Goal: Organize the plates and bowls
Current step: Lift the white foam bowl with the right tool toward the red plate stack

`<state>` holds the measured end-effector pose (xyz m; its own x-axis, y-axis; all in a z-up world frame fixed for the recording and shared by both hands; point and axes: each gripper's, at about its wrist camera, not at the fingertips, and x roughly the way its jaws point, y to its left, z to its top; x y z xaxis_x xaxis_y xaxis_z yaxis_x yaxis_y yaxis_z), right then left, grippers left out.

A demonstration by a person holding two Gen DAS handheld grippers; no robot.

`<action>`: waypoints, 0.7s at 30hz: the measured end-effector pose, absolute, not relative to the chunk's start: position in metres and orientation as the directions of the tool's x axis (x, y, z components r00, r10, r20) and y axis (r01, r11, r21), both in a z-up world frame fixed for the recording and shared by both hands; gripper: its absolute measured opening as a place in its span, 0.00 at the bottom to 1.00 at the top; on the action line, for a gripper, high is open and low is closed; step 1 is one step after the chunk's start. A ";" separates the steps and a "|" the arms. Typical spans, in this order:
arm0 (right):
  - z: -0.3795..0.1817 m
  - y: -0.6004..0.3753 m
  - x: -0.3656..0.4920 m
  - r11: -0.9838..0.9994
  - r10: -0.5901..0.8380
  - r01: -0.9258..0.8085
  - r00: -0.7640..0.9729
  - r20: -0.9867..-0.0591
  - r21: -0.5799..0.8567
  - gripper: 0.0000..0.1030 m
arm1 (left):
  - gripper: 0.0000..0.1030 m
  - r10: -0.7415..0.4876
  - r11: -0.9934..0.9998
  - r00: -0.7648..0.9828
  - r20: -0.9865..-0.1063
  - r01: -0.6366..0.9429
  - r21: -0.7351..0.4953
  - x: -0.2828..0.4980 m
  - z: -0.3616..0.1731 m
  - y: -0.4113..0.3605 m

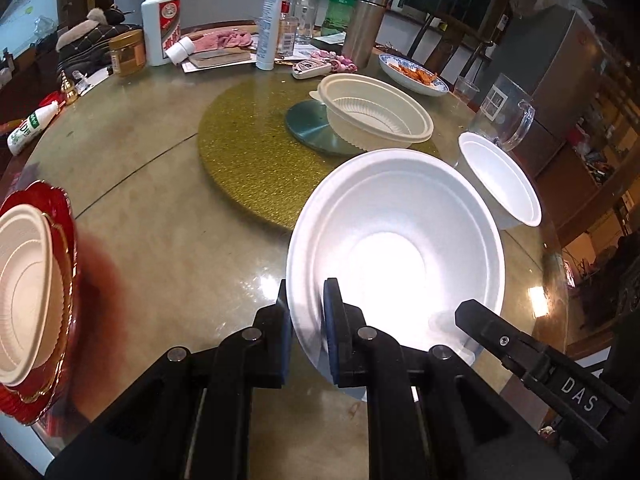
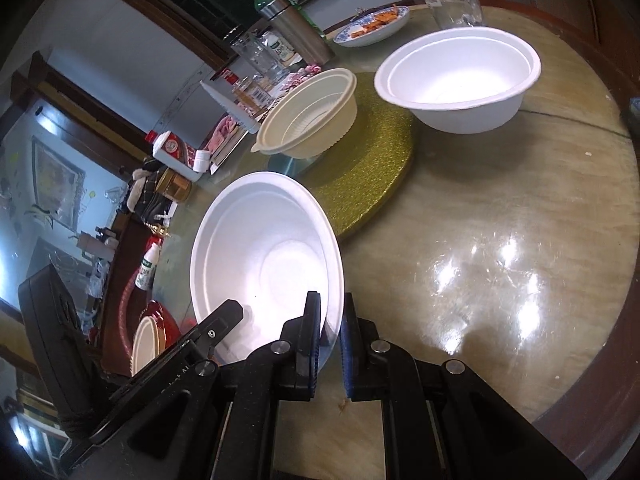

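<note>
Right now both grippers pinch the same white foam bowl by its near rim, the left gripper clamped on its left side and the right gripper on its right side, each with 1 pad inside and 1 outside the wall. Beyond it on the round bench a cream plastic bowl sits on the gold turntable mat, and a second white bowl stands just beside that mat. Over at the left edge, a cream bowl rests in a red plate.
</note>
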<state>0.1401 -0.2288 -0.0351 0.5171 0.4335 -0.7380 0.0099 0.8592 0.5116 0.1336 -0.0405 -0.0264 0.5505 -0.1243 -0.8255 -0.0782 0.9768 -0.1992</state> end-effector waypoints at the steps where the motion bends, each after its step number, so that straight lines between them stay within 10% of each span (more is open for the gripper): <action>1: -0.034 -0.226 0.138 0.863 0.429 0.006 0.520 -0.739 0.505 0.09 | 0.12 -0.124 0.977 0.553 -0.824 -0.079 -0.200 0.131 -0.026 -0.039; 21: -0.015 -0.195 0.109 0.893 0.408 -0.069 0.540 -0.736 0.445 0.09 | 0.12 -0.125 0.967 0.589 -0.798 -0.108 -0.231 0.097 -0.015 -0.013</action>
<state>0.1085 -0.1949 -0.0152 0.5404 0.4083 -0.7357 -0.0692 0.8930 0.4447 0.0966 -0.0126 -0.0152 0.5889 -0.1254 -0.7984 -0.1078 0.9669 -0.2314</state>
